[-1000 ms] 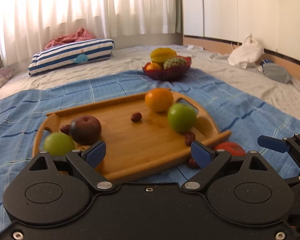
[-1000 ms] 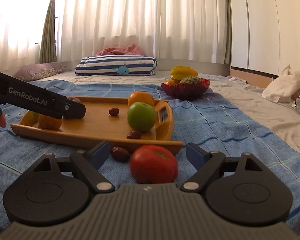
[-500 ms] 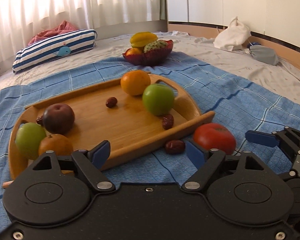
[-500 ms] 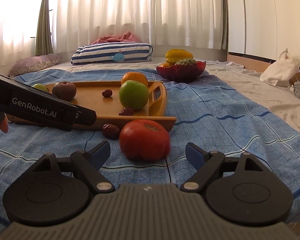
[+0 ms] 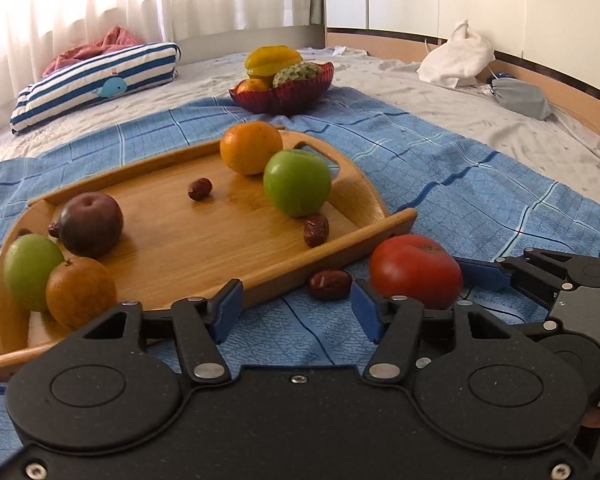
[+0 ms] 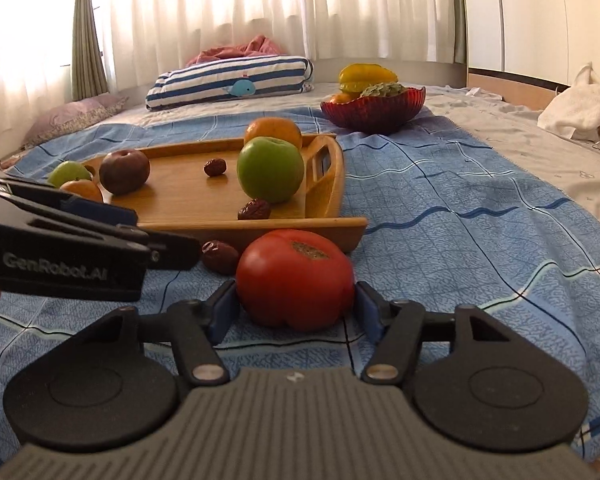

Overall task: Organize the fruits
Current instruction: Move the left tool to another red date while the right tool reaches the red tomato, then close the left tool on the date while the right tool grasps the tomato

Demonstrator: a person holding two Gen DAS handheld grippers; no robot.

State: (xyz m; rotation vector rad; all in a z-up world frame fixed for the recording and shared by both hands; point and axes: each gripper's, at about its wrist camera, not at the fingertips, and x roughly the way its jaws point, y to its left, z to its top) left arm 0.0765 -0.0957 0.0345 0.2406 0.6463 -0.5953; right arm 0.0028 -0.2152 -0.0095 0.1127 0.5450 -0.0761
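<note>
A red tomato [image 6: 295, 277] lies on the blue blanket in front of the wooden tray [image 6: 188, 216]. My right gripper [image 6: 295, 310] has its blue pads on both sides of the tomato, closed against it. The tomato also shows in the left wrist view [image 5: 416, 270]. My left gripper [image 5: 296, 312] is open and empty, just short of a red date [image 5: 329, 284] beside the tray [image 5: 204, 240]. The tray holds a green apple [image 5: 297, 182], an orange [image 5: 251, 147], a dark plum [image 5: 90, 224], another green fruit [image 5: 30, 270], a small orange [image 5: 80, 292] and dates.
A red bowl [image 5: 282, 96] with a starfruit and other fruit stands behind the tray. A striped whale pillow [image 5: 96, 80] lies at the back left. A white bag [image 5: 456, 58] and a grey pouch [image 5: 520, 94] lie by the right wall.
My right gripper has moved forward and closed its pads onto the tomato. My left gripper has drawn back and swung right, off the tray toward the loose date.
</note>
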